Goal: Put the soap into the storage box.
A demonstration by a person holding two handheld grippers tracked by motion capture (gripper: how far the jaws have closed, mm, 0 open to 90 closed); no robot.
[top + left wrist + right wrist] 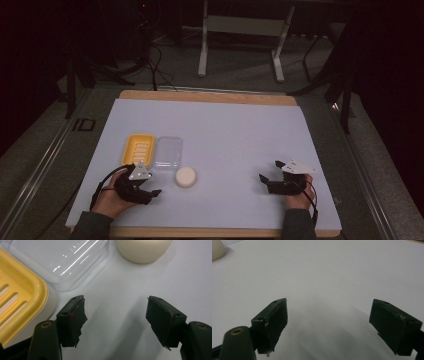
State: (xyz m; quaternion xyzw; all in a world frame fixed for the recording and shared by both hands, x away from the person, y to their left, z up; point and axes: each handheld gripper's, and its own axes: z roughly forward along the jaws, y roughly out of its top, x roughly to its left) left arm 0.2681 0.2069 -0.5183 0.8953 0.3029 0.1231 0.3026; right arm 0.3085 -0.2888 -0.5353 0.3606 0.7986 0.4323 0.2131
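Yellow plastic marks the leftmost item, a slotted soap dish [138, 148] lying on the white table cover [230, 130], with a clear plastic lid [168, 152] touching its right side. Just below these two, the left gripper [150, 191] rests low over the cover in the person's left hand [111, 197]; its jaws stand apart with only bare white surface between them, gripping nothing and touching neither dish nor lid. Near its tips, slightly to the right, sits the round cream bar of soap [185, 176], apart from the lid. Well away on the right, the right gripper [267, 174] lies on the cover, its jaws spread wide and empty.
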